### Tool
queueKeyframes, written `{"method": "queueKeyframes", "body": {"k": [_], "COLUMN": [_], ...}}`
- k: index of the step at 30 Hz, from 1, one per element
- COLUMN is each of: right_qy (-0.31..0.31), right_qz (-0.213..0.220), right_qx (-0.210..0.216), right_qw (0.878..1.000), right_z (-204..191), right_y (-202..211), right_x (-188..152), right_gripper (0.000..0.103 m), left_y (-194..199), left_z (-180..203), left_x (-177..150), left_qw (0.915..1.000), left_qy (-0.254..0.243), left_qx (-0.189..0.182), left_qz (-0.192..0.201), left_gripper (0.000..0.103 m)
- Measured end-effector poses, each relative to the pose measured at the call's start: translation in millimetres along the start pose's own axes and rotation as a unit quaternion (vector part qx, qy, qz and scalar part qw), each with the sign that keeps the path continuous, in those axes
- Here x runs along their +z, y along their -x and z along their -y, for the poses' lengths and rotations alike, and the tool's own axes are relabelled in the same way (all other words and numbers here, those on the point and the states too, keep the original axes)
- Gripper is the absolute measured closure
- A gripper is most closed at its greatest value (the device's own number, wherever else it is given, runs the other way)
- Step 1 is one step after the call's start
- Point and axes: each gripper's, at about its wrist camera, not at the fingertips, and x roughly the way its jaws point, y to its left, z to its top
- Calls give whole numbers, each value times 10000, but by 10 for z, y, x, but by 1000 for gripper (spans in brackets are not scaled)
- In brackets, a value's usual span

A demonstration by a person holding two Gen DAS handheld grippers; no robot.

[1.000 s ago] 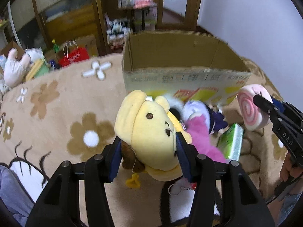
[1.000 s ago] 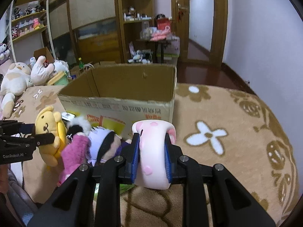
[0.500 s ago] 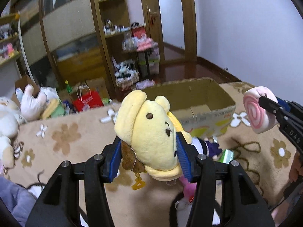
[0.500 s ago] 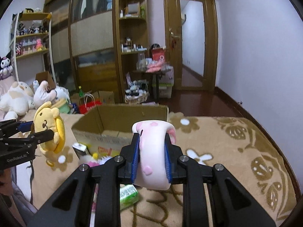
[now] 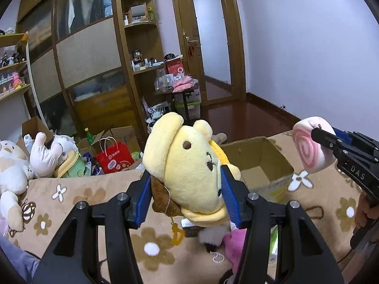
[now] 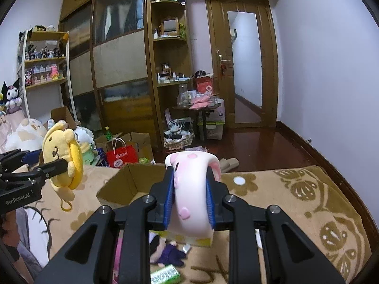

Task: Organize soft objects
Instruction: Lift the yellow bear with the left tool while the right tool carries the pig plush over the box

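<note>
Looks like the carry step: both toys are up in the air and the open brown cardboard box sits on the tan flower-patterned blanket, a bit further out and below them.

The left gripper has its jaws squeezed onto a yellow plush dog with a floppy beret-like cap — the blue pads sink into the sides of its body, so it's a soft, stuffed thing that gives a lot. A brown fuzzy bit and a thin string with a small yellow plastic clip hang under it.

The right gripper is clamped on a pink-and-white plush roll with a swirl on its end. It's rounded and squishy, with little pink spots on the outer face. In the left wrist view it hangs off to the right, just above the box's right rim.

My guess for the next move: bring each toy over the box opening, lower it in, then let the jaws open. The box looks empty inside, as far as I can see, so there's room. The dangling clip could catch on the box edge — worth keeping the dog high until it's over the middle.

More stuff is left on the blanket near the box's front: a bright pink plush, a small purple doll and a green packet.
</note>
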Motion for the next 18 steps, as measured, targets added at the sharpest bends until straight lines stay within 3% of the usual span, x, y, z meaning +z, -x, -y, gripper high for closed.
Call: {"method": "queueKeyframes", "body": {"k": [9,18], "right_qy": [-8,-76], "right_qz": [138,-125], "right_qx": [170,291], "right_qw": [9998,9995], "right_z": [-6,-51], "right_y": [-339,-775], "right_x": [220,59], "right_gripper": [77,76], "left_y": [-268,-827], "left_z": [-26,-29], "left_x": [342,246], "left_qw": [9997,9994], "left_qy": [135,307], "left_qx": [-59,-43], "left_qz": [174,-125], "left_gripper": [50,50]}}
